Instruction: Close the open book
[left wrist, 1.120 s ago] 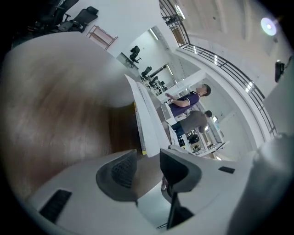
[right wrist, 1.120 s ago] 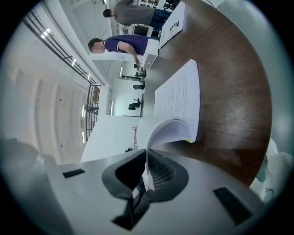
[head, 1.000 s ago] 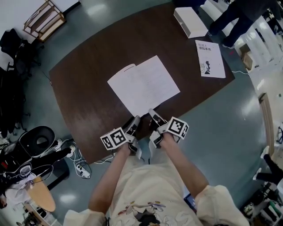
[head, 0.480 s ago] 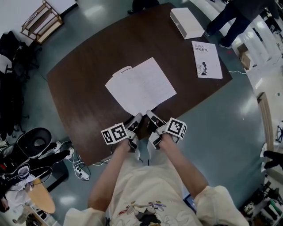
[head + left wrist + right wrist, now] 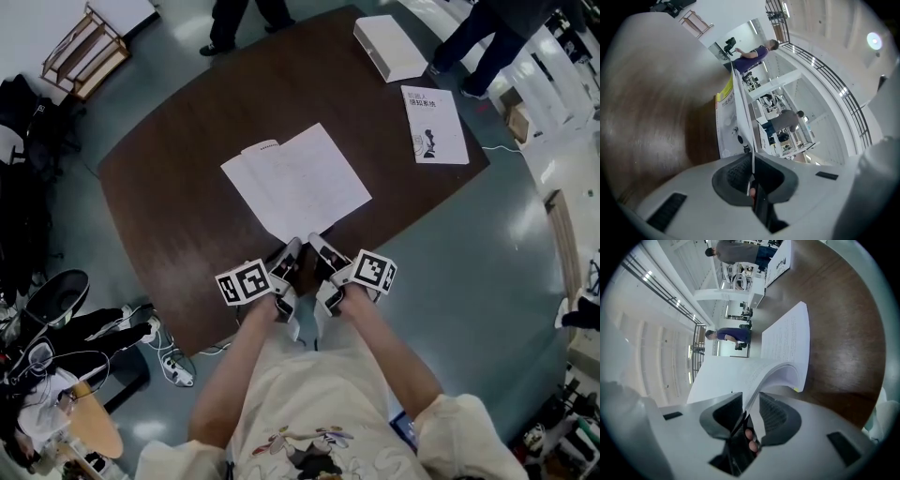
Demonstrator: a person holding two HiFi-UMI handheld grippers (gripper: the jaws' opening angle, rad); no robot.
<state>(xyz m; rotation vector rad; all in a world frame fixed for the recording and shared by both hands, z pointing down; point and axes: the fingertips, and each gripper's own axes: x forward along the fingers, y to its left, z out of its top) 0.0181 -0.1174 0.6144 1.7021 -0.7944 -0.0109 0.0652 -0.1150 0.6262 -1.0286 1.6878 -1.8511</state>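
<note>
The open book [image 5: 295, 181] lies white-paged on the middle of the dark wooden table [image 5: 187, 216]. Both grippers meet at its near corner. My left gripper [image 5: 289, 259] is shut on the edge of a single thin page; in the left gripper view that sheet runs straight in between the jaws [image 5: 752, 161], with the rest of the book [image 5: 725, 126] flat beyond. My right gripper [image 5: 320, 251] has its jaws opening, and a curved bundle of pages [image 5: 787, 343] runs between them [image 5: 751, 406] with a gap beside it.
A closed booklet [image 5: 433, 125] and a white box [image 5: 389, 47] lie at the table's far right. People stand beyond the far edge [image 5: 239, 19] [image 5: 487, 33]. A black chair [image 5: 56, 300] and cables [image 5: 164, 352] are on the floor at left.
My left gripper has edged in to the book's near corner beside the right one. A person has walked up at the table's far side.
</note>
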